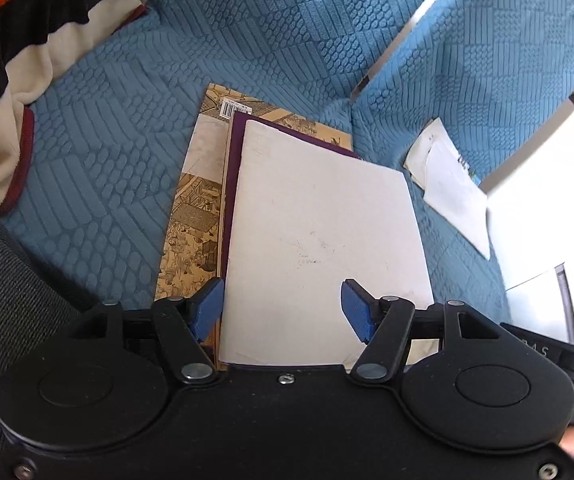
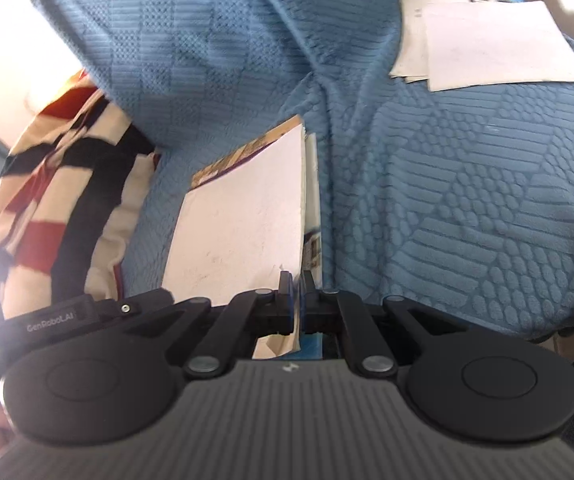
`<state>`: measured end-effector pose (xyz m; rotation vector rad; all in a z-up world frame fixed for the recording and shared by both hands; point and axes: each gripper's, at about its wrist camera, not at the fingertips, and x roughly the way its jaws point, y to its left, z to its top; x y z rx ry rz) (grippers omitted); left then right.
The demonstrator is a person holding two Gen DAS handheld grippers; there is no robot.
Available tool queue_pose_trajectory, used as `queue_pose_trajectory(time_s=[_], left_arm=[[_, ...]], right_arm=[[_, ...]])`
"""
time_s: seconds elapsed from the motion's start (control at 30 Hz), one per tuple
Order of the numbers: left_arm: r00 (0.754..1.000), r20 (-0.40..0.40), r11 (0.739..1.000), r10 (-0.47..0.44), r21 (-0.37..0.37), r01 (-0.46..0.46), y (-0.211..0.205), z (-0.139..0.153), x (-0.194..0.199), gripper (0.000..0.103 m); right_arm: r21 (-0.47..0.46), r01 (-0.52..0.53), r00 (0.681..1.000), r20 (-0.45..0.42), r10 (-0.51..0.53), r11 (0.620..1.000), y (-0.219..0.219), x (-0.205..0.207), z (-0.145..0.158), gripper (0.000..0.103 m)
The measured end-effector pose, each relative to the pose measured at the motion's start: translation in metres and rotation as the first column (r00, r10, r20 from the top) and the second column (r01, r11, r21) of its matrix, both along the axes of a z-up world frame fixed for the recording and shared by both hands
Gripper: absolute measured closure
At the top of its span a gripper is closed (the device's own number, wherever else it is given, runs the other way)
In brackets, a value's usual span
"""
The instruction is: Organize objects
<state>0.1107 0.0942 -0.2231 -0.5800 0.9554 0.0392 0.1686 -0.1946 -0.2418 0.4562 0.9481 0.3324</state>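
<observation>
Two books (image 1: 207, 184) were stacked on the sofa (image 1: 119, 128). A white booklet (image 2: 243, 216) was pinched by the right claw (image 2: 295, 292); the left claw (image 1: 283, 308) gaped, empty. Edges should be squared before release.

Matt paper booklet (image 1: 323, 236) on quilted cloth sofa cover (image 1: 127, 184).

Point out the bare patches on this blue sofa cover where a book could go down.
Bare quilted blue cover lies between the striped fleece blanket and the stacked books. A narrower strip separates the books from the white papers. The stack's own spot is crowded.
</observation>
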Motion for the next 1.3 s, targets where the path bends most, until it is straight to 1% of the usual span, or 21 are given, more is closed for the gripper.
queue_pose_trajectory(time_s=[0.07,0.13,0.2,0.23,0.27,0.3,0.33,0.37,0.47,0.53,0.57,0.6,0.67,0.8,0.9,1.0,1.07,1.2,1.3], left_arm=[[1.0,0.0,1.0,-0.001,0.0,0.001,-0.001,0.001,0.0,0.042],[1.0,0.0,1.0,0.005,-0.009,-0.005,0.0,0.001,0.0,0.042],[1.0,0.0,1.0,0.01,-0.018,-0.01,0.001,0.001,0.0,0.042],[1.0,0.0,1.0,0.011,-0.019,-0.011,0.001,0.001,0.0,0.042],[1.0,-0.001,1.0,0.01,-0.018,-0.01,0.001,0.001,0.0,0.042],[1.0,-0.001,1.0,0.009,-0.015,-0.009,0.001,0.001,0.001,0.042],[1.0,-0.001,1.0,0.008,-0.013,-0.008,0.001,0.001,0.0,0.042],[1.0,0.0,1.0,0.007,-0.011,-0.007,0.001,0.0,0.001,0.042],[1.0,0.001,1.0,0.007,-0.011,-0.007,0.001,0.0,0.001,0.042],[1.0,0.001,1.0,0.009,-0.019,-0.009,0.003,-0.001,0.001,0.042],[1.0,0.001,1.0,0.011,-0.023,-0.011,0.003,-0.001,0.001,0.042],[1.0,0.002,1.0,0.013,-0.029,-0.013,0.004,-0.001,0.0,0.042],[1.0,0.001,0.999,0.021,-0.033,-0.021,0.006,-0.001,0.0,0.042],[0.999,0.001,0.998,0.035,-0.045,-0.035,0.009,0.0,-0.001,0.041],[0.999,0.001,0.998,0.039,-0.05,-0.039,0.011,0.001,0.0,0.041],[0.999,0.009,0.997,0.035,-0.071,-0.035,0.014,0.004,-0.001,0.041],[0.999,0.014,0.997,0.039,-0.068,-0.038,0.015,0.009,-0.002,0.041],[0.998,0.046,0.998,0.035,-0.056,-0.032,0.013,0.025,-0.004,0.041],[0.997,0.068,1.0,0.021,-0.012,-0.02,0.007,0.041,-0.004,0.041]], right_arm=[[-0.024,-0.001,1.0,-0.01,0.0,1.0,0.001,0.001,-0.001,0.094],[-0.016,0.021,1.0,-0.023,-0.021,1.0,-0.001,0.001,-0.003,0.093],[-0.061,0.05,0.998,-0.027,-0.052,0.997,-0.001,0.0,-0.003,0.093],[-0.08,0.057,0.998,-0.023,-0.059,0.995,0.0,-0.001,-0.003,0.088],[-0.082,0.063,0.998,-0.019,-0.065,0.995,0.0,-0.002,-0.003,0.079],[-0.075,0.068,0.997,-0.017,-0.069,0.995,-0.001,-0.003,-0.004,0.072],[-0.063,0.071,0.997,-0.014,-0.072,0.996,-0.002,-0.003,-0.005,0.057],[-0.05,0.073,0.997,-0.01,-0.074,0.996,-0.002,-0.004,-0.006,0.055],[-0.04,0.042,0.999,0.024,-0.041,0.998,0.003,-0.001,-0.006,0.056],[-0.064,0.016,0.999,0.053,-0.013,0.998,0.012,0.003,-0.003,0.058],[-0.082,0.006,0.998,0.063,-0.001,0.997,0.016,0.005,-0.002,0.062],[-0.096,-0.002,0.998,0.07,0.009,0.995,0.02,0.007,-0.002,0.062],[-0.124,0.001,0.997,0.074,0.008,0.992,0.027,0.01,-0.003,0.062],[-0.118,-0.001,0.997,0.079,0.01,0.993,0.03,0.017,-0.003,0.062],[-0.131,-0.02,0.995,0.09,0.032,0.991,0.034,0.021,-0.002,0.062],[-0.133,-0.022,0.996,0.082,0.033,0.991,0.034,0.023,-0.001,0.063],[-0.143,-0.016,0.998,0.066,0.026,0.99,0.033,0.025,0.001,0.063],[-0.167,-0.011,0.997,0.074,0.023,0.986,0.027,0.026,0.015,0.063],[-0.167,-0.005,0.993,0.113,0.024,0.986,0.018,0.024,0.037,0.063]])
